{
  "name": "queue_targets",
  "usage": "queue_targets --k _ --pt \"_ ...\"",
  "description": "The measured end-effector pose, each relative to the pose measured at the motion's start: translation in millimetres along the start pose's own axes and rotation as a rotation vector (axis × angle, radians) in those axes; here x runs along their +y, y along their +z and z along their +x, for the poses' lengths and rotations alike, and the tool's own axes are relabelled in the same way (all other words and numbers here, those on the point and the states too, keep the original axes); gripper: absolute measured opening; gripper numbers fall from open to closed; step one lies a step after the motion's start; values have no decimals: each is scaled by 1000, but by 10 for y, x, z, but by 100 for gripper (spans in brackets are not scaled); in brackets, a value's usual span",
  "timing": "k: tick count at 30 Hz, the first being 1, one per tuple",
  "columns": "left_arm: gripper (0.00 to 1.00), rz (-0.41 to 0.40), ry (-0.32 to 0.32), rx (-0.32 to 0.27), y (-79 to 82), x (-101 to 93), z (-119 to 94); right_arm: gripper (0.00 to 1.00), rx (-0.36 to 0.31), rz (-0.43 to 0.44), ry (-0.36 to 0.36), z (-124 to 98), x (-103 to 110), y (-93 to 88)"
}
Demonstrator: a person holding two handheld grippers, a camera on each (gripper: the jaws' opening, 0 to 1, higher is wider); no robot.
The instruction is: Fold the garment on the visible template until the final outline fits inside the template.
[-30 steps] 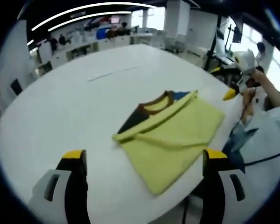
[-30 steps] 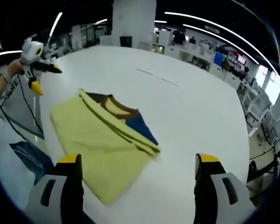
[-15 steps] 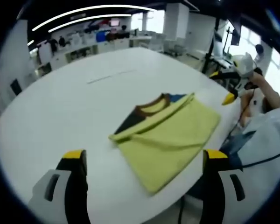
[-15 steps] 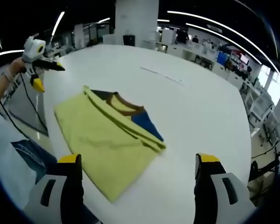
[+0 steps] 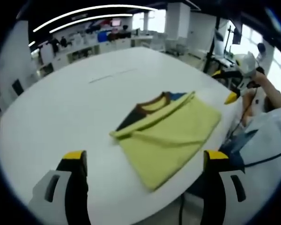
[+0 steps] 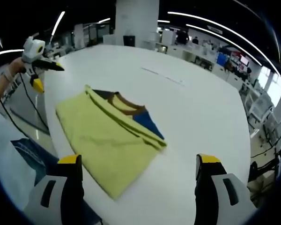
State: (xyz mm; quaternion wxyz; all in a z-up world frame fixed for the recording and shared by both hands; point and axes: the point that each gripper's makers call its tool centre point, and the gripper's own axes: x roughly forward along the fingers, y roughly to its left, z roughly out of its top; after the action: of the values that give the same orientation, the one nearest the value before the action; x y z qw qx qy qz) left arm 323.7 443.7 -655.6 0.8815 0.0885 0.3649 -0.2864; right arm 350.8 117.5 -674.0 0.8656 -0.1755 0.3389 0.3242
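Observation:
A folded yellow garment [image 5: 169,137] with a brown collar and dark blue panels lies near the edge of the white table [image 5: 75,108]. The right gripper view shows the same garment [image 6: 105,140] left of centre. My left gripper [image 5: 143,161] hovers open above the table, short of the garment, nothing between its jaws. My right gripper [image 6: 138,166] is also open and holds nothing, raised over the garment's near corner. The other gripper appears in each view: the right gripper [image 5: 236,79] at the right of the left gripper view, the left gripper [image 6: 35,58] at the left of the right gripper view.
A faint line [image 5: 111,75] marks the table farther back. The person's light sleeve and jeans [image 6: 14,150] sit at the table edge. Desks and chairs [image 6: 210,56] fill the room beyond, with a white pillar [image 6: 136,21] behind.
Both views shifted slightly as the hands moved. The garment lies as before, and both grippers stay open.

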Motion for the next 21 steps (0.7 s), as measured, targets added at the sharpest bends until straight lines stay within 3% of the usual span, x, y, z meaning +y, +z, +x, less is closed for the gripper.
queue_targets --k 21 --pt "99 -26 8 3 -146 -55 -102 100 14 23 15 -49 155 -139"
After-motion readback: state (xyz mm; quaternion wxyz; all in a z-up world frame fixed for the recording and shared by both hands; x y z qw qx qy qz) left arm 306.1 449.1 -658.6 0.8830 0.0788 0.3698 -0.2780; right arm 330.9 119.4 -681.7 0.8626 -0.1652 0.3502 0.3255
